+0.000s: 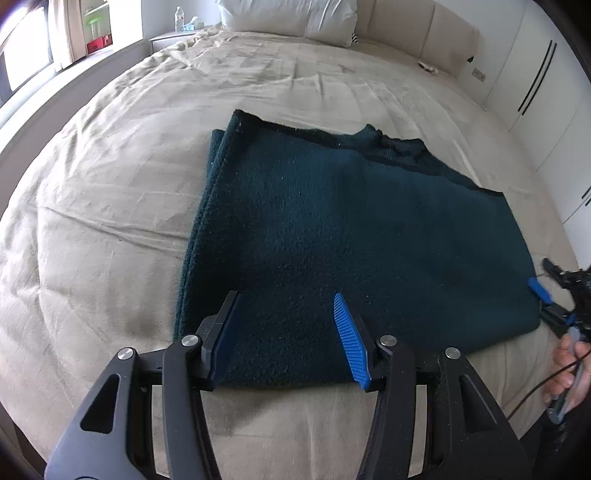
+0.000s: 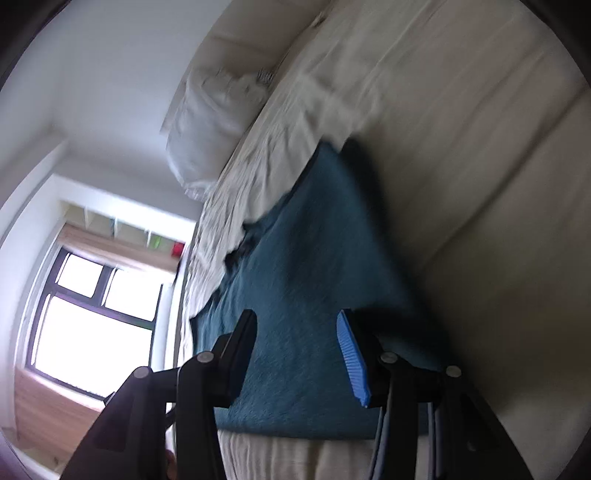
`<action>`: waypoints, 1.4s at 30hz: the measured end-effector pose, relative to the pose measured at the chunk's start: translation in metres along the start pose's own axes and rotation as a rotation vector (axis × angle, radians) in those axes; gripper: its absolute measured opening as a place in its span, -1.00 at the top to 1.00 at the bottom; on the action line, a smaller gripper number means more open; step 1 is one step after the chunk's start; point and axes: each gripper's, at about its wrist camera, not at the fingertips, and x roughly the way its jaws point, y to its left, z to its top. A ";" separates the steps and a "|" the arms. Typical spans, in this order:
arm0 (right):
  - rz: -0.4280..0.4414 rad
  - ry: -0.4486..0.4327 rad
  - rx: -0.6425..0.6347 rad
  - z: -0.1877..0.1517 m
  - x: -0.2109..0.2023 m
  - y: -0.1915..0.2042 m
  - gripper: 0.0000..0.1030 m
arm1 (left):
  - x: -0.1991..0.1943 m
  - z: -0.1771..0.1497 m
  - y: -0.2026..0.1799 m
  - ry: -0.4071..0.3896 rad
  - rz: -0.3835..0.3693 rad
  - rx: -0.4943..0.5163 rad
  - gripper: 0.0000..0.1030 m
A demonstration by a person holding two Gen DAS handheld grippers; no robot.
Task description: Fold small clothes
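One dark teal garment (image 1: 351, 236) lies folded flat on the beige bed (image 1: 110, 206), with one white pillow (image 1: 291, 16) at the head. Two grippers, left gripper (image 1: 286, 334) and right gripper (image 2: 299, 354), hover at its near edge, jaws spread wide, gripping nothing.

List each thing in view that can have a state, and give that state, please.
Garment: dark teal, folded, flat on the bed, layered edges at its left side.
Left claw: open, over the garment's near edge.
Right claw: open, over the garment's near right corner, rolled sideways.
Sheet: wrinkled.
Pillow: at the head of the bed.
Bottle: upright.
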 end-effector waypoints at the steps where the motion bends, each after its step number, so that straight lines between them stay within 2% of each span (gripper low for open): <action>1: 0.001 -0.016 -0.005 0.001 -0.005 0.002 -0.07 | 0.002 0.000 -0.001 0.002 0.002 0.001 0.04; 5: 0.074 0.006 -0.070 -0.002 0.002 0.035 -0.13 | 0.008 0.000 -0.001 0.012 0.002 0.003 0.04; 10: 0.182 0.152 -0.104 -0.029 0.059 0.075 -0.15 | 0.017 0.000 0.000 0.026 0.007 0.006 0.04; 14: 0.188 0.310 -0.129 -0.060 0.110 0.088 -0.15 | 0.031 -0.004 0.010 0.049 0.021 -0.003 0.04; 15: 0.166 0.332 -0.136 -0.065 0.117 0.088 -0.15 | 0.034 -0.006 0.013 0.051 0.017 -0.005 0.04; 17: 0.089 0.352 -0.153 -0.072 0.126 0.078 -0.10 | 0.037 -0.009 0.020 0.047 0.003 -0.004 0.04; 18: 0.086 0.348 -0.151 -0.071 0.126 0.074 0.01 | 0.036 -0.011 0.023 0.044 -0.006 -0.004 0.04; 19: 0.083 0.336 -0.133 -0.068 0.121 0.066 0.04 | 0.034 -0.013 0.027 0.039 -0.020 -0.007 0.04; 21: 0.081 0.294 -0.111 -0.061 0.105 0.056 0.04 | 0.027 -0.013 0.035 0.028 -0.068 -0.027 0.04; 23: 0.094 0.234 -0.102 -0.050 0.085 0.051 0.00 | 0.015 -0.008 0.032 -0.015 -0.149 -0.032 0.04; 24: 0.105 0.224 -0.093 -0.046 0.082 0.050 0.00 | 0.009 -0.004 0.026 -0.041 -0.195 -0.022 0.04; 25: 0.116 0.216 -0.081 -0.044 0.080 0.050 0.00 | 0.004 0.001 0.011 -0.071 -0.276 0.005 0.04; 26: 0.126 0.214 -0.073 -0.044 0.081 0.052 0.00 | 0.005 0.004 -0.003 -0.072 -0.337 0.029 0.04; 29: 0.159 0.268 -0.079 -0.054 0.098 0.063 0.00 | 0.036 0.008 -0.037 0.000 -0.460 0.055 0.04; 31: 0.133 0.316 -0.102 -0.065 0.111 0.068 0.01 | 0.065 0.004 -0.042 0.090 -0.456 0.025 0.05; 32: 0.089 0.327 -0.114 -0.068 0.115 0.066 0.07 | 0.073 0.001 -0.039 0.105 -0.457 0.010 0.06; 33: 0.057 0.327 -0.111 -0.069 0.114 0.059 0.31 | 0.077 -0.002 -0.034 0.104 -0.462 0.004 0.18; 34: 0.053 0.329 -0.100 -0.068 0.112 0.051 0.49 | 0.080 -0.005 -0.026 0.099 -0.467 -0.002 0.40; 35: 0.043 0.323 -0.087 -0.064 0.108 0.041 0.57 | 0.082 -0.006 -0.013 0.101 -0.496 -0.032 0.40; 36: 0.023 0.305 -0.079 -0.059 0.101 0.031 0.72 | 0.083 -0.006 -0.001 0.105 -0.533 -0.069 0.54; 37: 0.012 0.288 -0.067 -0.054 0.093 0.022 0.86 | 0.086 -0.007 0.011 0.116 -0.535 -0.101 0.78; 39: -0.013 0.241 -0.032 -0.043 0.071 0.000 1.00 | 0.089 -0.008 0.038 0.126 -0.561 -0.167 0.82; 41: -0.013 0.199 0.000 -0.033 0.049 -0.020 1.00 | 0.088 -0.012 0.059 0.121 -0.575 -0.210 0.85; 42: -0.041 0.169 0.007 -0.028 0.036 -0.029 1.00 | 0.089 -0.010 0.065 0.117 -0.572 -0.214 0.85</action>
